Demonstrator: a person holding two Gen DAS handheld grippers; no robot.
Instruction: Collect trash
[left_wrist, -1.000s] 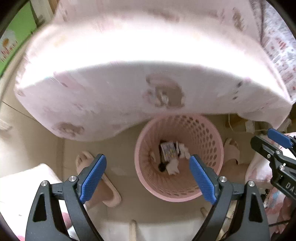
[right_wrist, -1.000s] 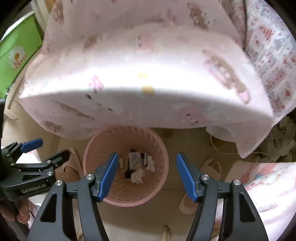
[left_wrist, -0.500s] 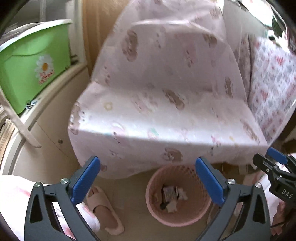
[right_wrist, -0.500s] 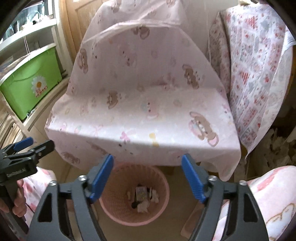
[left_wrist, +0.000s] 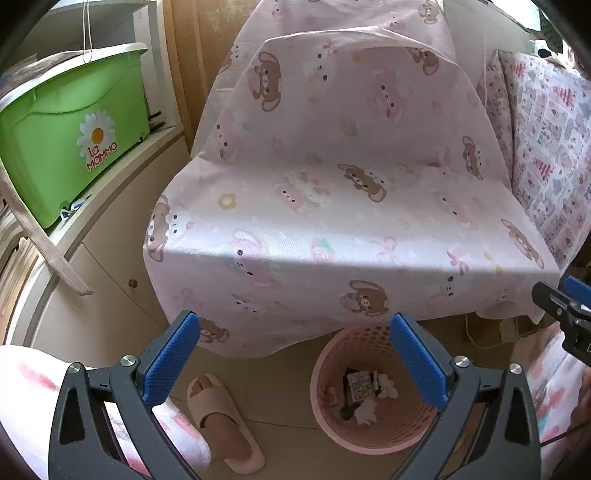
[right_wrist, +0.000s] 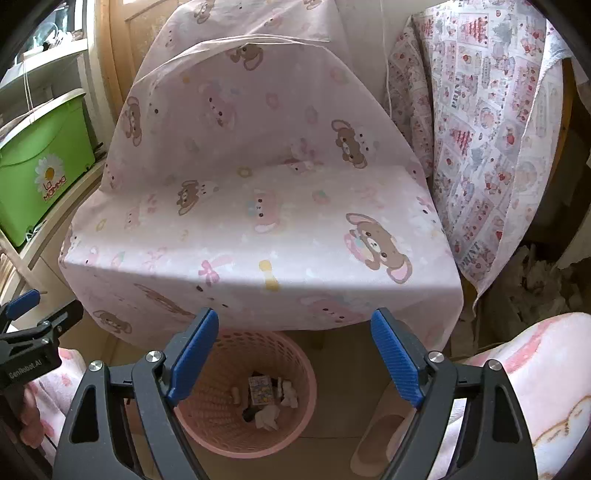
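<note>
Both grippers have risen since a second ago, so the pink basket (left_wrist: 373, 391) looks smaller and lower. Crumpled tissues (left_wrist: 367, 411) and a small printed box (left_wrist: 360, 385) lie inside the basket, on the floor just below the cloth-draped seat (left_wrist: 351, 221). The left gripper (left_wrist: 293, 363) is released, wide and empty; the right gripper (right_wrist: 293, 360) is spread, empty too. A slippered foot (left_wrist: 221, 421) stands beside the basket; a green bin (left_wrist: 70, 147) sits well apart.

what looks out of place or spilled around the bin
Nothing stands out. The trash lies inside the pink bin, which stands upright on the floor by the covered table. No litter shows on the floor around it. Both grippers are empty.
</note>
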